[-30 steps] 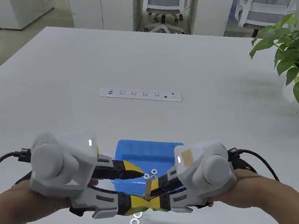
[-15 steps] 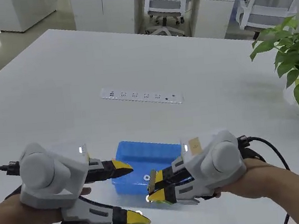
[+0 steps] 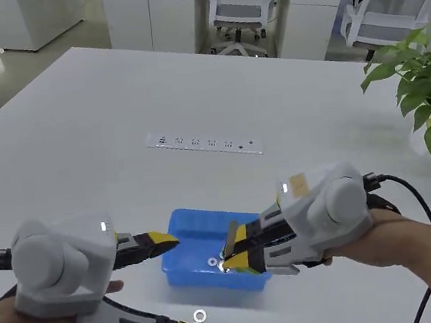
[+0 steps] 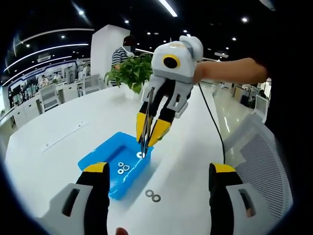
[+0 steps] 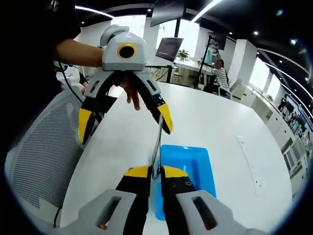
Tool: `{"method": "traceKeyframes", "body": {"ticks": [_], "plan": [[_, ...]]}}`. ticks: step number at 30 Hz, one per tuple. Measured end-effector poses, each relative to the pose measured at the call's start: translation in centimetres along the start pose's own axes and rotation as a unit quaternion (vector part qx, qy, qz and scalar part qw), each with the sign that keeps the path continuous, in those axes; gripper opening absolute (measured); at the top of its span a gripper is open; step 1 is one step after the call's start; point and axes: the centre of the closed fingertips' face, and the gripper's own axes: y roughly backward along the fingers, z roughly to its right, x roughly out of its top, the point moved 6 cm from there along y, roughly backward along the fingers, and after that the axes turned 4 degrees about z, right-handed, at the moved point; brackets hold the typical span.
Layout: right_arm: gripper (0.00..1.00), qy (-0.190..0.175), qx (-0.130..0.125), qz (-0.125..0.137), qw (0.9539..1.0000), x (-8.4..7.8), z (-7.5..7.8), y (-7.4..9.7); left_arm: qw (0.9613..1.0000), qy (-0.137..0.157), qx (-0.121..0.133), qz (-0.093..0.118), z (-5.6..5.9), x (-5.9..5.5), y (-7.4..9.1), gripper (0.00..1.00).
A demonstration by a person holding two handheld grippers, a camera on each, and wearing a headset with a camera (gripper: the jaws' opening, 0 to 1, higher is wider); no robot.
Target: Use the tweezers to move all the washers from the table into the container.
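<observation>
White table point(image 3: 286, 101) carries every item under inspection. Green leafy plant point(image 3: 422, 88) stands at its far right edge.

Left gripper point(image 3: 182, 287) is held low at the near left of the head view, beside the container's left end. Its jaws stand wide apart; in the left gripper view point(image 4: 160, 169) the two yellow-tipped jaws rise well apart with nothing between them.

Right gripper point(image 3: 238, 249) is poised over the right half of the container, pointed down and to the left. Its jaws are drawn narrow and clamp the tweezers, confirmed in the right gripper view point(image 5: 156, 172).

Blue container point(image 3: 205, 212), a shallow rectangular tray, lies on the table between the two grippers. White power strip point(image 3: 204, 143) lies flat beyond it, well apart.

Tweezers point(image 3: 228, 240) project from the right gripper's jaws with their tips down inside the container. In the left gripper view the tweezers point(image 4: 145, 122) end at a washer point(image 4: 140, 154) just inside the container point(image 4: 105, 156) wall. Whether the tips grip that washer cannot be told.

Washers point(image 4: 122, 169): a small cluster lies on the container floor, seen also in the head view point(image 3: 212, 262). Two more washers point(image 4: 152, 196) lie side by side on the table just outside the container's near edge; the head view shows one of them clearly point(image 3: 200, 315).
</observation>
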Motion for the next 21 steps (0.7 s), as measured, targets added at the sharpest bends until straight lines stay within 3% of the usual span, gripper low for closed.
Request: {"method": "traceKeyframes", "body": {"ticks": [11,21], "plan": [[0.08,-0.015,-0.022,0.002,0.9996,-0.6,1.7,0.5,0.9999,0.008,0.007,-0.004,-0.3,-0.3,0.3,0.98],[0.09,-0.028,-0.035,-0.007,0.999,-2.2,2.8,0.2,1.0,0.008,0.005,0.001,-0.8,0.0,0.0,0.99]]}}
